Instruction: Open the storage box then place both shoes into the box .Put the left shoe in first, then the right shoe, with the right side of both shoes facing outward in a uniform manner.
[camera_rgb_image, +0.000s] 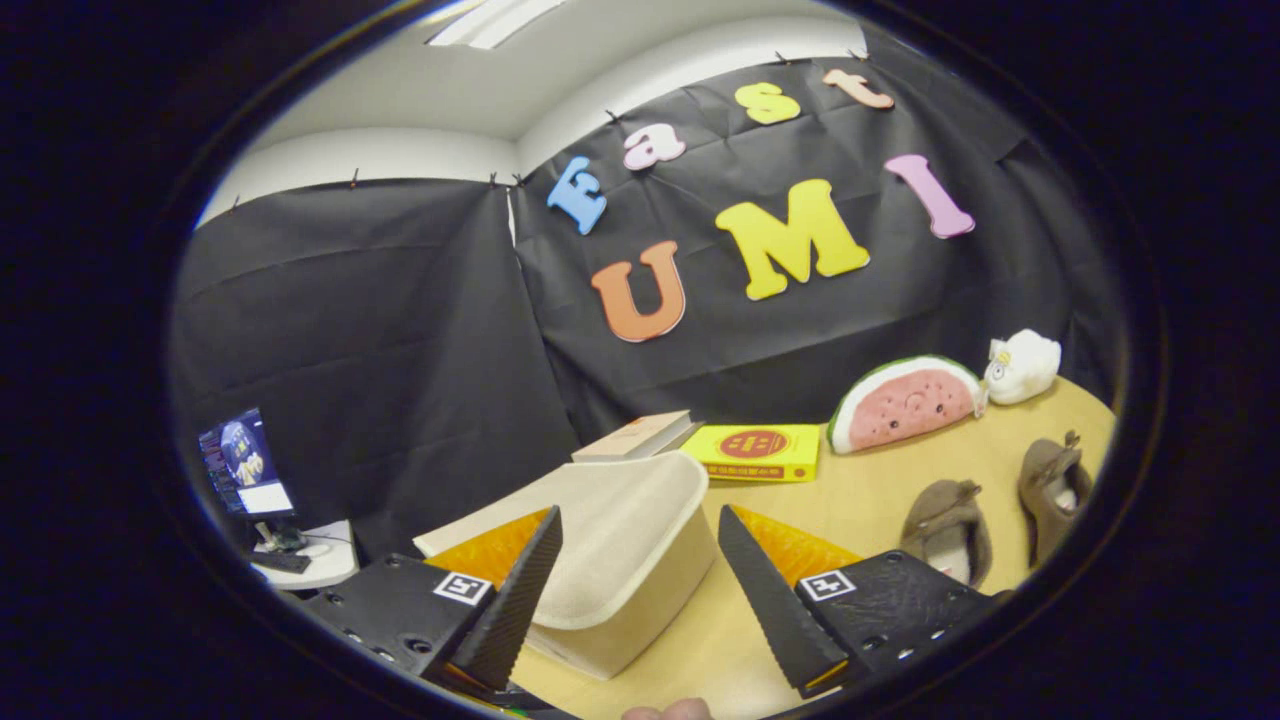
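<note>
A cream storage box (625, 575) with its lid down sits on the wooden table (880, 490), just ahead of and partly between my fingers. My gripper (640, 530) is open, above the box's near corner, holding nothing. Two brown shoes stand to the right of the box: one shoe (945, 525) close beside the right finger, the other shoe (1055, 485) farther right near the table's edge. Both show pale linings and point away from me.
Behind the box lie a tan book (640, 437) and a yellow book (757, 452). A watermelon plush (905, 402) and a white plush (1025, 367) lean at the back wall. A monitor (243, 465) stands on a small stand to the left, off the table.
</note>
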